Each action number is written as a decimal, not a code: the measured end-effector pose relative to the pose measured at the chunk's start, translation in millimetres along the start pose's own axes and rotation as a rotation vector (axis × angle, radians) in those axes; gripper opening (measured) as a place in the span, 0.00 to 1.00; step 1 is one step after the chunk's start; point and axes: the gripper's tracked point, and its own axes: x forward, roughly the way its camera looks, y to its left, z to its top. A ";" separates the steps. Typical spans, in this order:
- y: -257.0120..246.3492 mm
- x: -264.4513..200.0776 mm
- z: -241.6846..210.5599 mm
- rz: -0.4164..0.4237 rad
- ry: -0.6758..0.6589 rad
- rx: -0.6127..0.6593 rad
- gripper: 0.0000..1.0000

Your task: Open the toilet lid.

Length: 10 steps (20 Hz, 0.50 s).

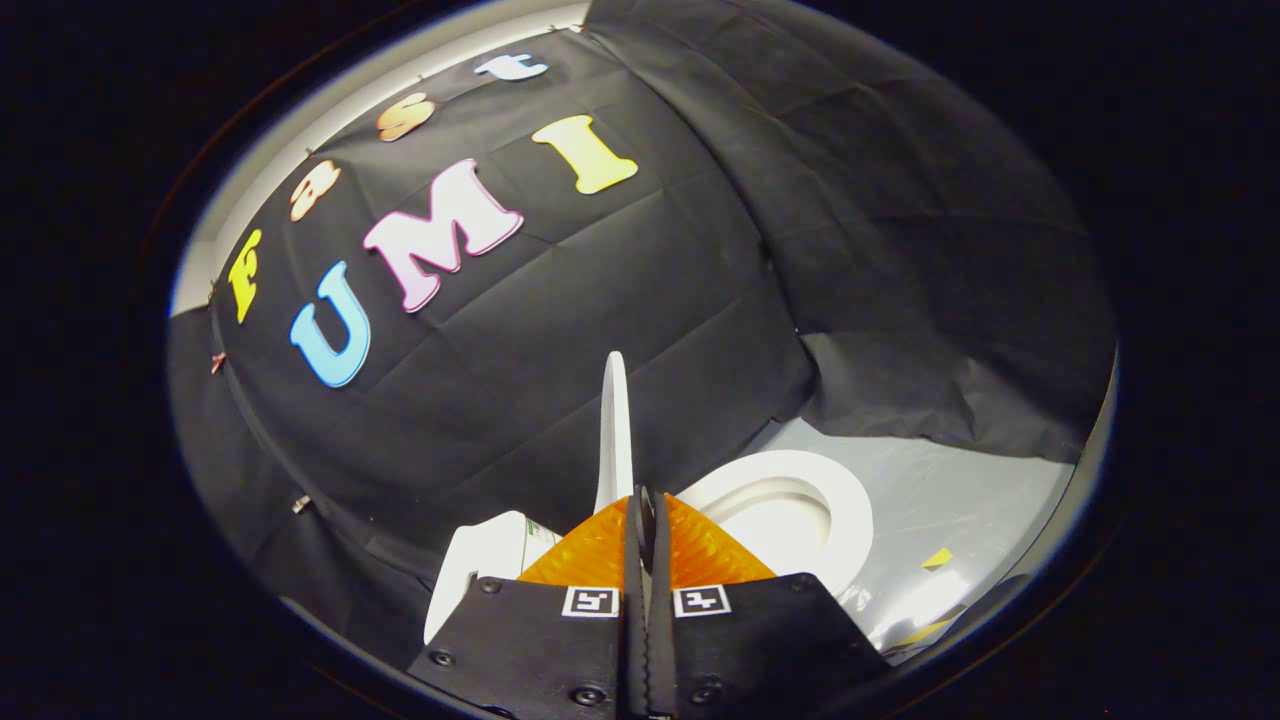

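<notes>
Raising of the toilet lid, near its upright limit, as judged from how things stand.

Item 1: gripper (pixel 640 500). Its two fingers are drawn together with only a thin slit between them, and the thin white plastic toilet lid (pixel 614 430) rises edge-on straight out of that slit. It reads as pinched between the fingers at its rim; the contact itself is hidden behind the fingertips, so the hold is a judgement, though a fairly safe one.

Item 2: toilet lid. Standing nearly vertical, seen as a narrow white blade, just ahead of the fingers and set against the black cloth wall (pixel 560 330).

Item 3: white oval toilet seat with its open bowl (pixel 800 510). Lying flat beyond the fingers and to their right, fully uncovered.

Item 4: white ceramic cistern (pixel 480 560). Sits beyond the fingers to their left, near the foot of the lid.

Item 5: pale grey glossy floor (pixel 950 500). Bears a small yellow tape scrap (pixel 937 558), well apart from the seat.

Handling note: carry the lid a little further back along the hinge's arc, not straight up, until it leans past vertical toward the cistern. Keep the pinch light so the thin rim can pivot between the fingers. Part the fingers only once the lid rests on its own; letting go short of balance risks it dropping onto the seat.
</notes>
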 end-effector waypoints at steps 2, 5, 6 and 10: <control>20.2 -6.0 -1.4 0.010 -0.011 -0.061 0.06; 57.8 -14.7 -4.5 0.031 -0.035 -0.167 0.06; 71.6 -16.7 -7.5 0.040 -0.042 -0.203 0.06; 124.4 -24.9 -21.2 0.089 -0.057 -0.318 0.06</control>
